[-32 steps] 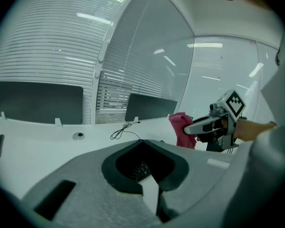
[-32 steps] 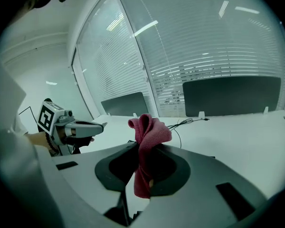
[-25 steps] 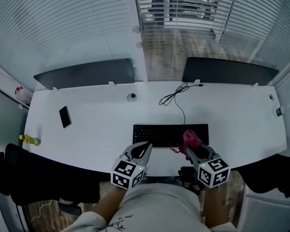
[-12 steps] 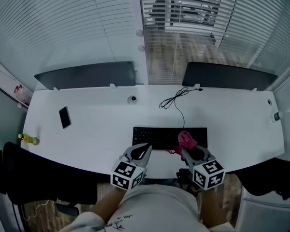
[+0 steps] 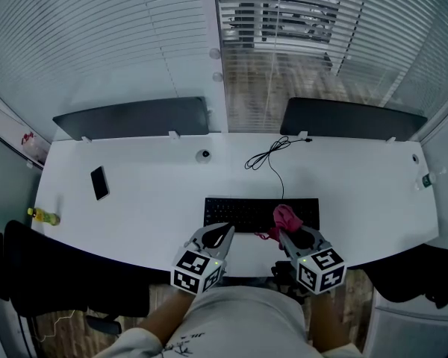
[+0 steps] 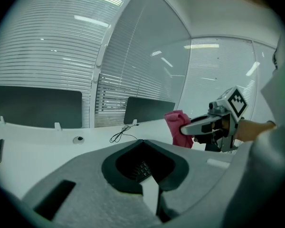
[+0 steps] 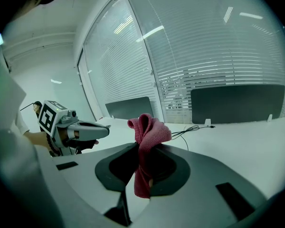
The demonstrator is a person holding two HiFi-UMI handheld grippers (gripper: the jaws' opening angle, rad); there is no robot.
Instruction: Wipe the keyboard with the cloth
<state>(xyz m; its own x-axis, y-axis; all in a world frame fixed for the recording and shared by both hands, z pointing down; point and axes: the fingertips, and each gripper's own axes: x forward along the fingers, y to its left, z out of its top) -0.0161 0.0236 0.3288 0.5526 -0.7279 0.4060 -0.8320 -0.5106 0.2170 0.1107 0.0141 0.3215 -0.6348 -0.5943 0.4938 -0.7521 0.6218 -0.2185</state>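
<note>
Right gripper (image 5: 287, 233): you are holding its jaws closed on the cloth (image 7: 147, 131). The pink fabric is bunching above the tips and trailing below them, so the pinch is sitting roughly mid-cloth.

Left gripper (image 5: 222, 233): you are holding its jaws drawn together with nothing between them. Only keys are showing through the hollow behind the tips.

The keyboard (image 5: 243, 212) is lying on the white desk (image 5: 157, 192) just ahead of both grippers. Its long axis is running left to right, parallel to the desk's near edge. From overhead, the cloth is sitting over the keyboard's near edge, right of centre. No view is confirming whether fabric is touching the keys.

Assessment: your right hand is carrying the cloth and is already at the work. Most of the keyboard's length is lying to the cloth's left, so the stroke is likely calling for a lowering onto the keys and a sweep leftward along that axis. Your left gripper is pointing at the near-left portion, well placed to steady the keyboard if it starts sliding
</note>
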